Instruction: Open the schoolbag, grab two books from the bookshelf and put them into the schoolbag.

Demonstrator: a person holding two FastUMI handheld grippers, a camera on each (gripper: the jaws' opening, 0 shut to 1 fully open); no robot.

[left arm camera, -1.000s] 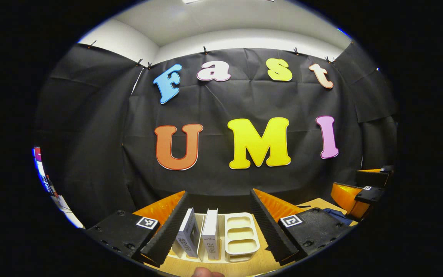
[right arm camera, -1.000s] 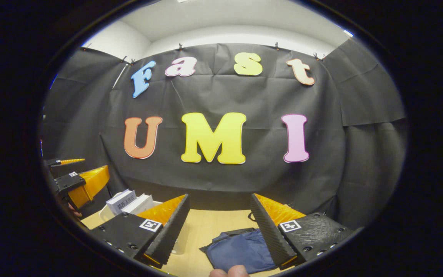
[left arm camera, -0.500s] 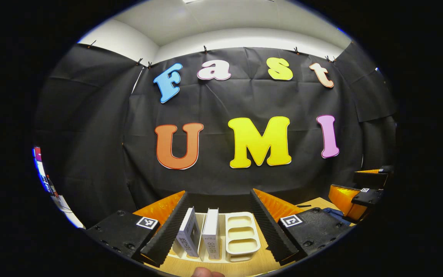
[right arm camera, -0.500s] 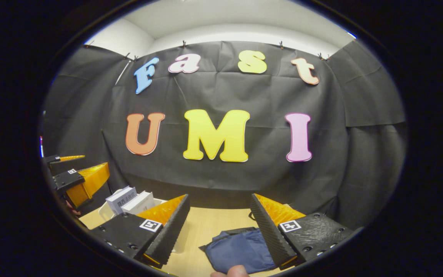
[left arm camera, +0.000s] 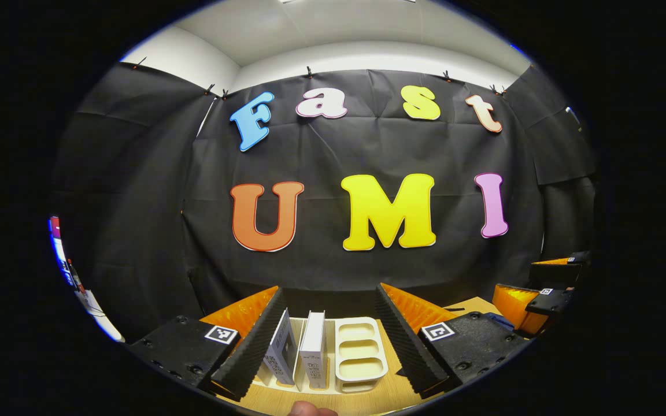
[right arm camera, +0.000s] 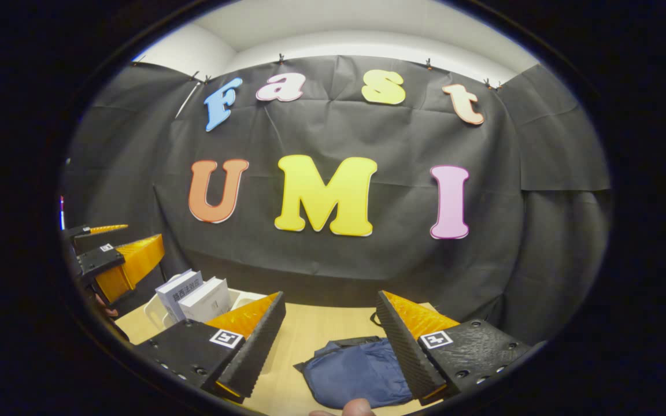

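Observation:
In the left gripper view a cream bookshelf rack (left arm camera: pixel 361 352) stands on the wooden table with two white books (left arm camera: pixel 313 349) upright in its left slots. My left gripper (left arm camera: pixel 328 338) is open and hovers in front of the rack, nothing between its fingers. In the right gripper view the blue schoolbag (right arm camera: pixel 356 372) lies flat on the table just beyond my open right gripper (right arm camera: pixel 330 344). The two books (right arm camera: pixel 189 294) and the left gripper (right arm camera: pixel 119 263) show at the left there. The right gripper (left arm camera: pixel 541 294) appears at the right edge of the left gripper view.
The wooden table (right arm camera: pixel 321 326) reaches back to the black cloth wall. A fingertip (right arm camera: pixel 357 407) shows at the bottom edge of the right gripper view, and another fingertip (left arm camera: pixel 310 410) at the bottom of the left gripper view.
The right gripper has tilted down and edged forward a little, so the schoolbag and books show more fully. The left gripper has hardly moved. Both stay open.

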